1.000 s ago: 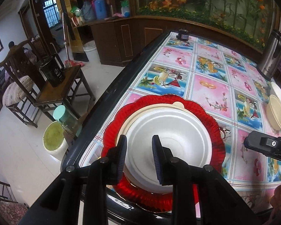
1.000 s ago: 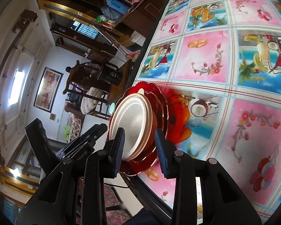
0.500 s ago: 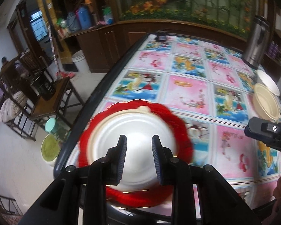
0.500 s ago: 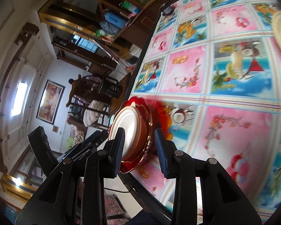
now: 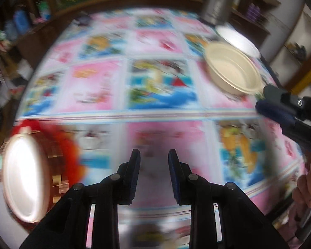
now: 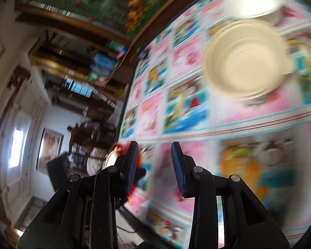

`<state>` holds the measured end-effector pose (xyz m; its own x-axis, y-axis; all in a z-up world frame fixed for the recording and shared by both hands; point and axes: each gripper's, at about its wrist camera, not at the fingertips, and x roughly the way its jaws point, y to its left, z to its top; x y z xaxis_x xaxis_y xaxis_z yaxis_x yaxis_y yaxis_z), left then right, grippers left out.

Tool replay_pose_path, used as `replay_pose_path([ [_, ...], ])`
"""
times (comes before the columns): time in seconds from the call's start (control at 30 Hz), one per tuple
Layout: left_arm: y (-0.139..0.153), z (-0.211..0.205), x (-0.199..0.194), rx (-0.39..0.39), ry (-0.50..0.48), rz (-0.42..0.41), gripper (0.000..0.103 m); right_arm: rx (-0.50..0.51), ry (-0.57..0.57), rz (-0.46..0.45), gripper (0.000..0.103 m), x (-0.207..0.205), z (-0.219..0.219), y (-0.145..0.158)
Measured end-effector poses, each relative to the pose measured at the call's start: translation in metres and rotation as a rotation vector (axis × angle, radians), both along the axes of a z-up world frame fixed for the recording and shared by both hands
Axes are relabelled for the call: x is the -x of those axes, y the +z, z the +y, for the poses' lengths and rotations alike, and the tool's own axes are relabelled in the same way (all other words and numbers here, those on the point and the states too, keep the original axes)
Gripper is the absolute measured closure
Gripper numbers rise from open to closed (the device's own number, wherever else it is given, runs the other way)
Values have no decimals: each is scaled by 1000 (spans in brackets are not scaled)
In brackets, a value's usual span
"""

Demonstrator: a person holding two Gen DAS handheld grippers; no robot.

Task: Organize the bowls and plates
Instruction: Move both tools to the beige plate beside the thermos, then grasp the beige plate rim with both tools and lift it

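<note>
Cream-coloured plastic identifies the bowl (image 5: 233,73) that serves as the reference point for this description. It sits upright on the patterned bench (image 5: 159,87), and a white plate or shallow bowl (image 5: 236,38) lies just beyond it, toward the bench's far corner; motion blur prevents confirming whether the two touch.

Well apart from the cream bowl, at the opposite near edge of the bench, stands the assembled stack: a pale plate (image 5: 22,182) resting on a red plate (image 5: 68,155). Judged from this layout, the stacking of those two items is complete, while the cream bowl and the white piece beyond it remain to be collected.

Left hand-held gripper (image 5: 154,155): released, nothing between its fingers, positioned over bare bench between the stack and the cream bowl. Right hand-held gripper (image 6: 154,147): likewise released and empty, aimed toward the cream bowl (image 6: 246,60), which lies ahead of it with a gap remaining. In the left wrist view the right unit appears just beside the cream bowl's near rim, with the person's hand (image 5: 309,184) behind it.

Assessment: roughly half the work is finished. The step in hand appears to be the approach to the cream bowl. Both views are heavily blurred, so rim contact and exact alignment cannot be verified.
</note>
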<state>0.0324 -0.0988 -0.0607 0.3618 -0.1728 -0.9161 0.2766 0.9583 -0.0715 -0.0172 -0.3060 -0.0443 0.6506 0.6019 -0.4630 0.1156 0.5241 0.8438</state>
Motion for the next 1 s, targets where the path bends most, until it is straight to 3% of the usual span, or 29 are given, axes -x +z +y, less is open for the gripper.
replay_pose_path([
  [0.1,-5,-18,-14,29,-18,55,75,25,-94,19,70,13,-41,-3],
  [0.23,1,-30,-31,14,0,43,75,68,-200,41,70,20,-90,0],
  [0.43,14,-40,-54,20,36,44,75,186,-278,104,71,-5,-139,4],
  [0.63,16,-57,-88,9,88,36,75,182,-266,111,71,-41,-155,-15],
  [0.73,16,-62,-99,3,127,-8,75,144,-278,79,71,-41,-151,-32],
  [0.8,15,-67,-104,18,143,-30,75,169,-280,111,71,-43,-150,-40],
  [1.0,7,-73,-118,71,218,-57,75,155,-298,74,71,-37,-151,-36],
])
